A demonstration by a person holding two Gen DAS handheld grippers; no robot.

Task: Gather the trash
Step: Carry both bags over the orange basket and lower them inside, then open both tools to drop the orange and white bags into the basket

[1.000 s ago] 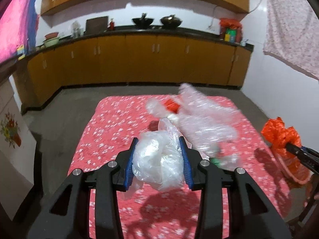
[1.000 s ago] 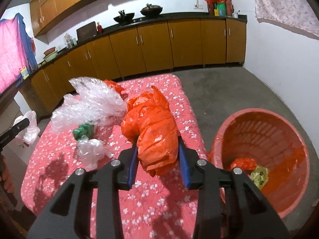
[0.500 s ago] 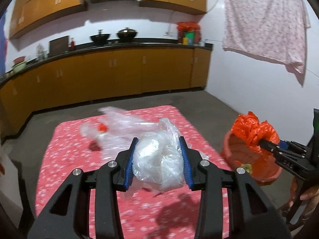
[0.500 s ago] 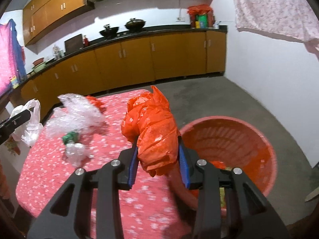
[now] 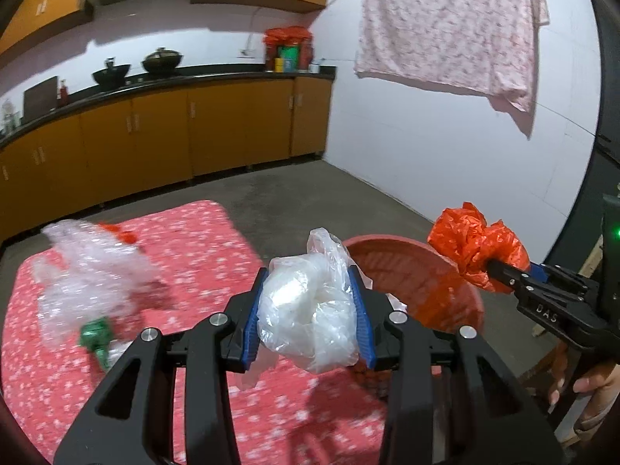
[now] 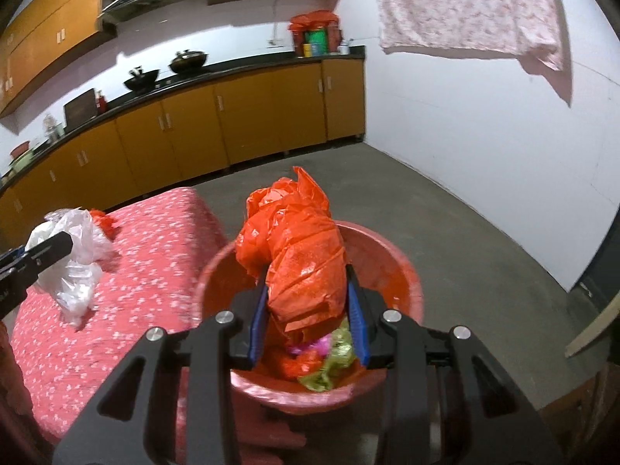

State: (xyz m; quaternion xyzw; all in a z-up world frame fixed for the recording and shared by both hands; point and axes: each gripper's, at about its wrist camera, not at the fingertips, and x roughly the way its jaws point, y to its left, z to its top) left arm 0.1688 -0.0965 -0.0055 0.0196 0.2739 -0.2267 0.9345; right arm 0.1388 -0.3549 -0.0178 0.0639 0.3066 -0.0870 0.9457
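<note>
**Both grippers clamped on bags**

The left gripper [image 5: 310, 312], at lower centre of its view, pinches a white plastic bag [image 5: 310, 310]. The right gripper [image 6: 308, 314], lower centre of its view, squeezes an orange plastic bag [image 6: 302, 263].

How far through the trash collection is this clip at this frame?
Partly done. The round red plastic bin already holds crumpled wrappers. In hand: the right claw grips a crumpled orange plastic bag above the bin, and the left claw grips a crumpled clear plastic bag near its rim. Left: clear bubble wrap and a green scrap on the red floral tablecloth.
</note>
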